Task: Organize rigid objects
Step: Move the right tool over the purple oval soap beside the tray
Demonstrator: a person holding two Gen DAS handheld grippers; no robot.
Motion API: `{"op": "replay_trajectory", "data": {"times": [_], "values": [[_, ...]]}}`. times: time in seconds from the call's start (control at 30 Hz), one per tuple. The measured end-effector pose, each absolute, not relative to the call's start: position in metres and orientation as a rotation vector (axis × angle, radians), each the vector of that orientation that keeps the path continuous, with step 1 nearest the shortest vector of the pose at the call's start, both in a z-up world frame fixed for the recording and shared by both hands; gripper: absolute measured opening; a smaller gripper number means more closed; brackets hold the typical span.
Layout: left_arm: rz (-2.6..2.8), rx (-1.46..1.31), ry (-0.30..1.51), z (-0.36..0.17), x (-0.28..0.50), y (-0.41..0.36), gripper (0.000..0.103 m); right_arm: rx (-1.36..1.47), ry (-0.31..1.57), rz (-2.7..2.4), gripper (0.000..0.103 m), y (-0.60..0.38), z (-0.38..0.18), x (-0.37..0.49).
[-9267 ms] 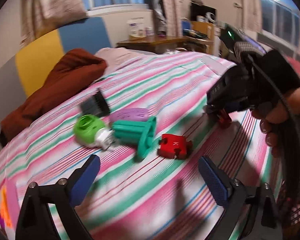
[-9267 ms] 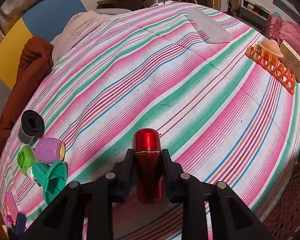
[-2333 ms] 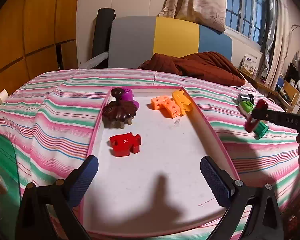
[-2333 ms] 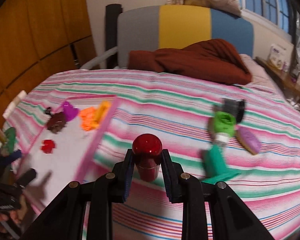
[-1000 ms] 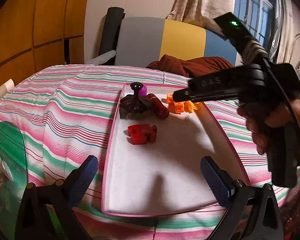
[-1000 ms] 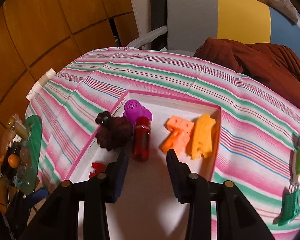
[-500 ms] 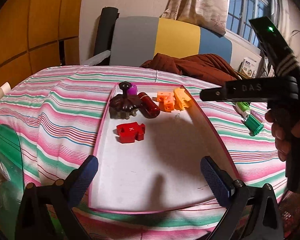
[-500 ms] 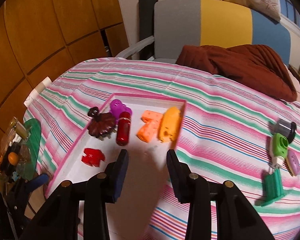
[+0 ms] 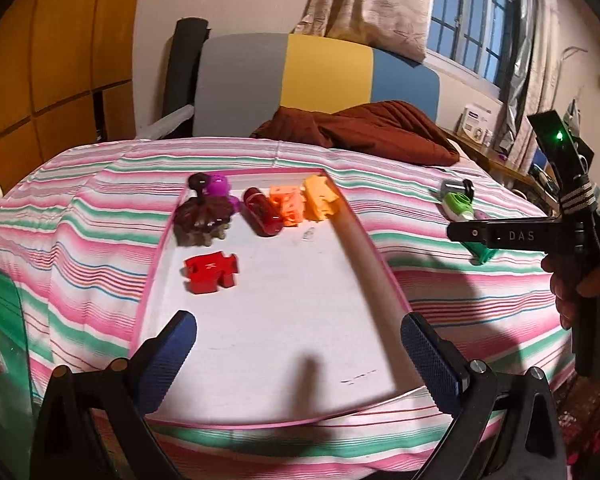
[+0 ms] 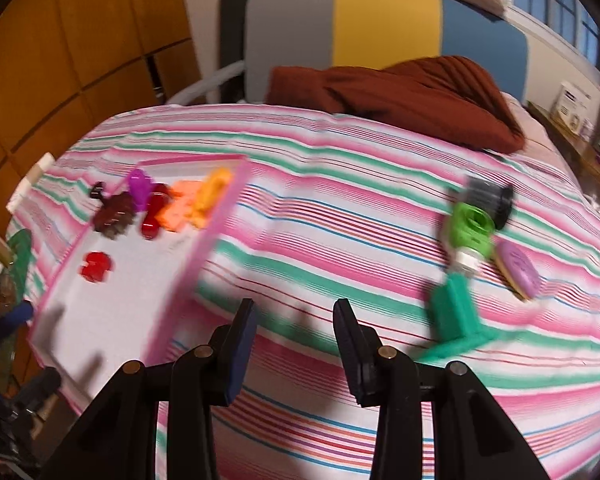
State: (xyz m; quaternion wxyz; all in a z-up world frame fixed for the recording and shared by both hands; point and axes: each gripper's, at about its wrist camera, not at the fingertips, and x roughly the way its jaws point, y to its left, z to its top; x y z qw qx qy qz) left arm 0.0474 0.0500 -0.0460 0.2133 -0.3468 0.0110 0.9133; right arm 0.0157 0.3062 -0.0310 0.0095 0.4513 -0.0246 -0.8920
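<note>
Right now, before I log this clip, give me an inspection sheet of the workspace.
Surface: striped bedspread with pink-rimmed tray on it.
Job's things in tray: red puzzle piece, red cylinder, brown toy, purple toy, orange block, yellow block.
Job's things on the bedspread: green cap piece, teal bracket, lilac oval, black-grey cylinder.
Clutter: brown blanket.
Grippers: left gripper open, empty, over tray; right gripper open, empty.
Cables: nothing seen.
Surroundings: headboard, window.
</note>
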Motion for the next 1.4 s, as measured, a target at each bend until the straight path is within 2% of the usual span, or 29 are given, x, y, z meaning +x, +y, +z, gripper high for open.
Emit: {"op": "replay_trajectory", "data": {"times": [0.2,0.53,0.67,0.9,1.07,1.13,1.2,1.23,1.4], "values": [[2.49,-0.954,0.094,-0.043,0.055,0.073,0.103,1.468,-0.16,-2.906,0.039,0.374,-0.031,0.027],[2.446,-0.901,0.21,-0.034,0.065,0.107,0.103,1.642,-0.491,-3.075,0.039,0.472,-0.046,0.025],[2.439,-0.894,0.233,-0.032,0.063,0.116,0.103,1.776,-0.424,-2.945,0.039,0.463,-0.066,0.016],[2.435,-0.883,0.242,-0.028,0.063,0.124,0.103,1.55,-0.278,-2.922,0.039,0.433,-0.043,0.014],[2.432,-0.894,0.243,-0.03,0.063,0.127,0.103,1.477,-0.377,-3.106,0.041,0.487,-0.026,0.004],[2.428,-0.9,0.241,-0.031,0.063,0.128,0.103,1.449,-0.433,-3.15,0.046,0.509,-0.028,0.001],[2.425,-0.904,0.252,-0.032,0.063,0.131,0.103,1.467,-0.439,-3.154,0.061,0.52,-0.034,-0.006],[2.424,-0.903,0.257,-0.032,0.063,0.132,0.103,1.486,-0.422,-3.147,0.063,0.523,-0.039,-0.011],[2.42,-0.905,0.277,-0.032,0.063,0.137,0.103,1.5,-0.322,-3.056,0.065,0.519,-0.05,-0.029]]}}
